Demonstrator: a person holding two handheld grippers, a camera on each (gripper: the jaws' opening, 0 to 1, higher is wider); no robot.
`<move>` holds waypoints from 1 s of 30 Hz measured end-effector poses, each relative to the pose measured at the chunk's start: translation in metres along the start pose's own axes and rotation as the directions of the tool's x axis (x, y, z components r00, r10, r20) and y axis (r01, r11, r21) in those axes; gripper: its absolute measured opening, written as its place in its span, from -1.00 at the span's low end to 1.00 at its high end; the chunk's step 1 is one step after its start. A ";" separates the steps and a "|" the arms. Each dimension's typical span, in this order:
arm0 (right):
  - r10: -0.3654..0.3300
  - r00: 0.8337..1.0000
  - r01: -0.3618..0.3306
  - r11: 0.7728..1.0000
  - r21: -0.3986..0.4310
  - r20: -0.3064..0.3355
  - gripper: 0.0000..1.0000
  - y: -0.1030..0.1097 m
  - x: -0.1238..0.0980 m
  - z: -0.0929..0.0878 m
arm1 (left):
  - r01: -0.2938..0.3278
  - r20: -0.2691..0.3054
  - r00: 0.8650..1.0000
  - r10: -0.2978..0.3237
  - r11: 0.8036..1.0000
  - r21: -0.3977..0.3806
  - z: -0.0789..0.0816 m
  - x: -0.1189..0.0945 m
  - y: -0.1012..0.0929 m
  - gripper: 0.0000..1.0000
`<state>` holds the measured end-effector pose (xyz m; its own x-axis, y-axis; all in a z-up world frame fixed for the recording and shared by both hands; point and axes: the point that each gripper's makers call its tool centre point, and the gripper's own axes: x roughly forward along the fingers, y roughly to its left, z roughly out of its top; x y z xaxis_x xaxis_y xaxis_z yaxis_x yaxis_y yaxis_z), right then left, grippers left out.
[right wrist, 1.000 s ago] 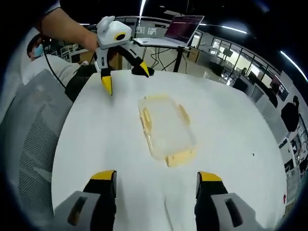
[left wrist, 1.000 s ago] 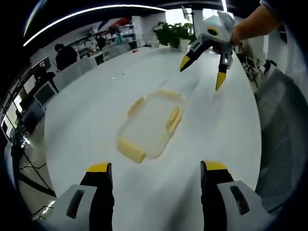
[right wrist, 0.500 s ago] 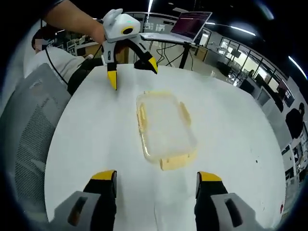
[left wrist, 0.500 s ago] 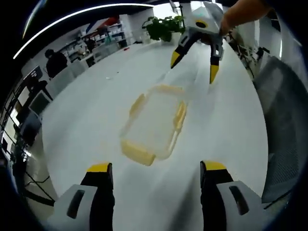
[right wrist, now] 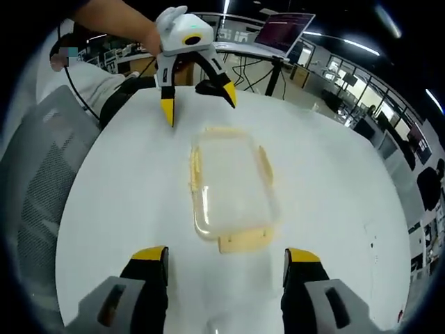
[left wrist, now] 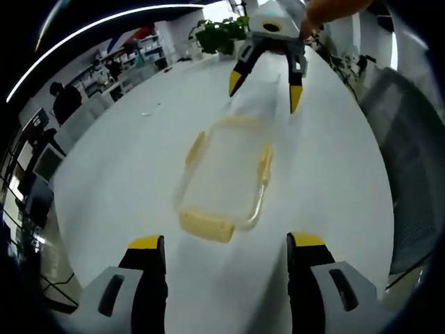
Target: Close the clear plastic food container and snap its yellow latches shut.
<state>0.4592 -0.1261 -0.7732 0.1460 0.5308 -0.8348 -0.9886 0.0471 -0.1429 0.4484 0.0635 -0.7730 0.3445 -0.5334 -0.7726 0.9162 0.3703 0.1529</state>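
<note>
A clear plastic food container (left wrist: 226,174) (right wrist: 232,186) with yellow latches lies on the white table (left wrist: 125,160), its lid on. The end latches (left wrist: 206,225) (right wrist: 245,241) stick outward, flat on the table; the side latches (left wrist: 265,161) (right wrist: 195,169) run along its long edges. My left gripper (left wrist: 222,245) is open just short of the container's near end. My right gripper (right wrist: 220,254) is open at the opposite end, and appears across the container in the left gripper view (left wrist: 264,87). The left gripper appears at the far end in the right gripper view (right wrist: 199,104).
A mesh office chair (right wrist: 38,181) (left wrist: 410,146) stands at the table's edge. A laptop (right wrist: 281,31) on a stand and a potted plant (left wrist: 219,35) are beyond the table. People sit at desks in the background (left wrist: 64,104).
Both grippers have moved closer to the container from its two ends, and each now lines up with it. The container has not moved; both stay open.
</note>
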 end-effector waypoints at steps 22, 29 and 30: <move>0.088 0.995 -0.090 0.994 -0.056 -0.043 0.29 -0.017 0.022 0.010 | 0.081 -0.049 0.996 -0.075 0.988 0.129 0.001 0.015 0.016 0.32; 0.117 0.991 -0.121 0.990 -0.073 -0.069 0.27 -0.017 0.029 0.006 | 0.110 -0.073 0.992 -0.100 0.982 0.155 -0.003 0.022 0.018 0.27; 0.123 0.990 -0.128 0.989 -0.071 -0.072 0.26 -0.016 0.029 0.005 | 0.115 -0.077 0.992 -0.104 0.981 0.154 -0.003 0.023 0.018 0.25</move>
<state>0.4793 -0.1068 -0.7923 0.0253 0.4701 -0.8822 -0.9940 -0.0820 -0.0722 0.4719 0.0602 -0.7899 0.2301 -0.5087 -0.8296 0.9704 0.1845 0.1561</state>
